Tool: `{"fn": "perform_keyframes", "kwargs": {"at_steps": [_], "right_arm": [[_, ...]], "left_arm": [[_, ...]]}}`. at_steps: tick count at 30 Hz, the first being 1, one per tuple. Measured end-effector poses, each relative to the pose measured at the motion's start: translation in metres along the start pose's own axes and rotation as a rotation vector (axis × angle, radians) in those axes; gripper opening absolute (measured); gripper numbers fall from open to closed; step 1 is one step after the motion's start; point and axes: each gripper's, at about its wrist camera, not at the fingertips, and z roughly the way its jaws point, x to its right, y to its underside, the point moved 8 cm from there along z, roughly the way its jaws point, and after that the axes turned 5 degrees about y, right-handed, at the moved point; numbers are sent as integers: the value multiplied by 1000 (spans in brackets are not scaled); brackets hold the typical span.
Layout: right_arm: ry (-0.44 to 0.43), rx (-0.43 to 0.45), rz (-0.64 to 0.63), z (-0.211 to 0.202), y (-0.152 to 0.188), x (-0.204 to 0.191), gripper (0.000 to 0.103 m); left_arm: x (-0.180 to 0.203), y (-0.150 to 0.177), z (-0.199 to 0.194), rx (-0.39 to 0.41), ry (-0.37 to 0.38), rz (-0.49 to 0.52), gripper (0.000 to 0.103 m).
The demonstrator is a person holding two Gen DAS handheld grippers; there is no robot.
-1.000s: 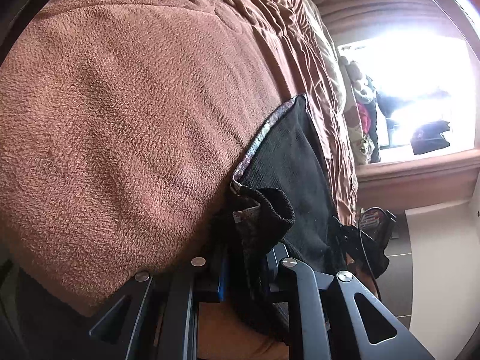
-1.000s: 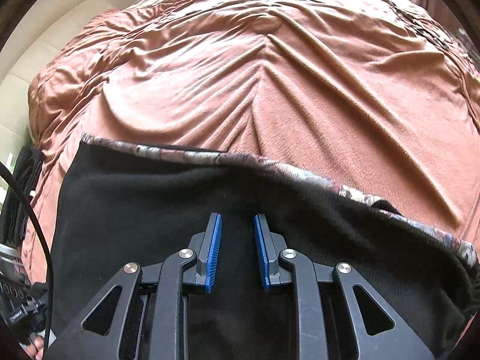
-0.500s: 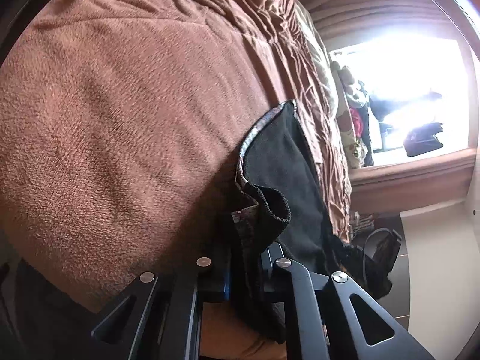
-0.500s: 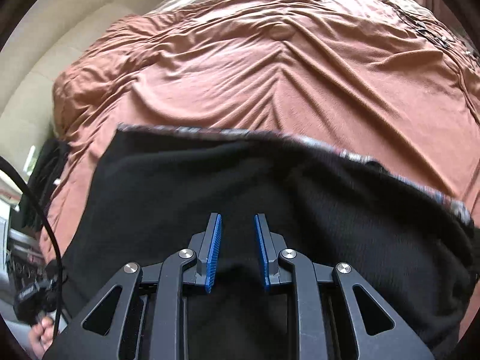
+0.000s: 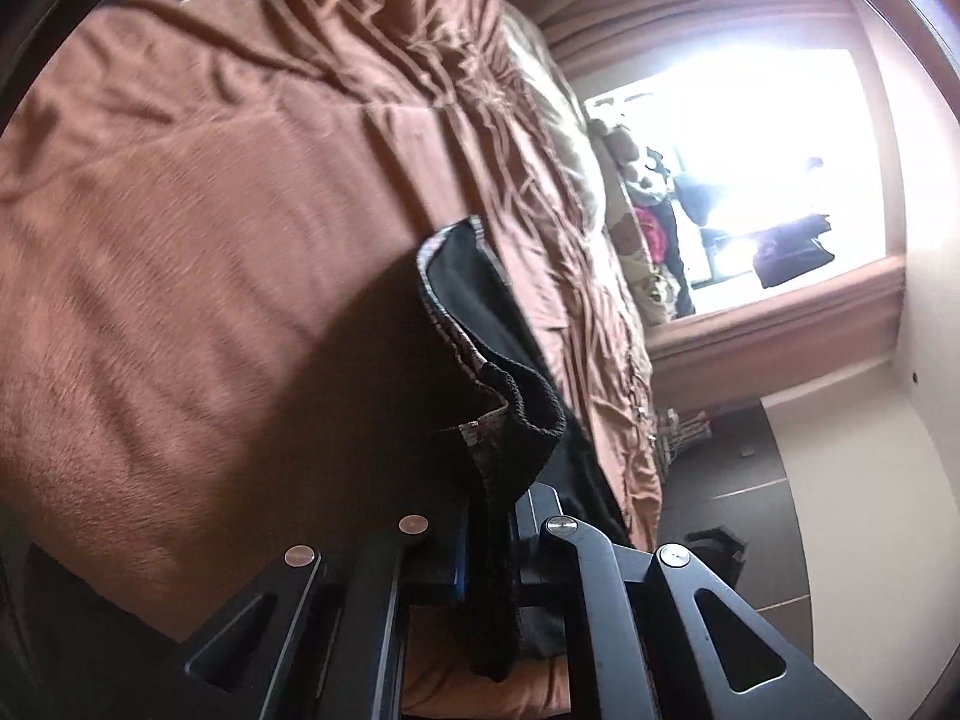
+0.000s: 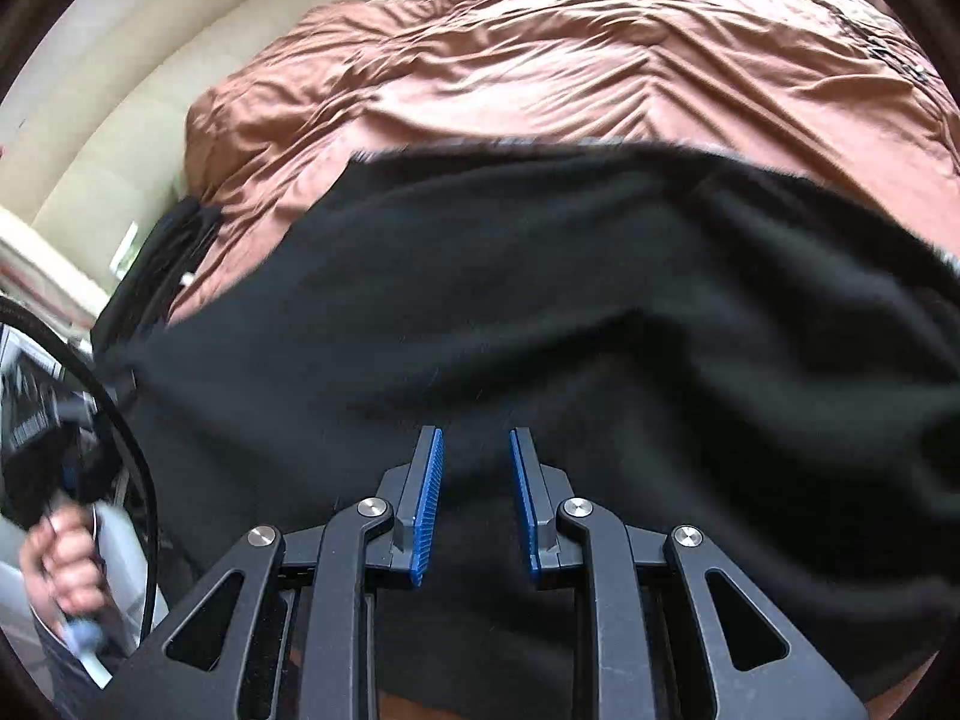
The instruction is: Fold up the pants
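Note:
The black pants point(image 6: 540, 312) with a patterned lining edge lie across a brown bedspread point(image 6: 570, 60). My left gripper point(image 5: 489, 546) is shut on a bunched edge of the pants point(image 5: 510, 420) and holds it lifted above the bed point(image 5: 210, 240). My right gripper point(image 6: 477, 498) hovers over the middle of the black cloth with its blue pads point(image 6: 429, 510) apart and nothing between them. The cloth sags and folds under it.
A bright window point(image 5: 750, 180) and clothes point(image 5: 654, 222) lie beyond the bed's far side. A dark floor point(image 5: 750, 480) runs beside the bed. In the right wrist view a hand point(image 6: 66, 558) holds the other gripper at the left, by a cream wall point(image 6: 150, 90).
The left gripper has lifted the pants edge higher off the bed. In the right wrist view the black cloth has spread upward, covering more of the bedspread. The right gripper stays open.

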Motion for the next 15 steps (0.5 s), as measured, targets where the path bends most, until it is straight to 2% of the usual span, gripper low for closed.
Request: {"fn": "perform_keyframes", "kwargs": {"at_steps": [7,15], "right_arm": [[19,-15,-10,3,32,3,19],[-43,-12,14,-15,57,2,19]], "left_arm": [[33,-8,11,-17,28,66,9],[78,-7,27,-45,72,149,9]]}}
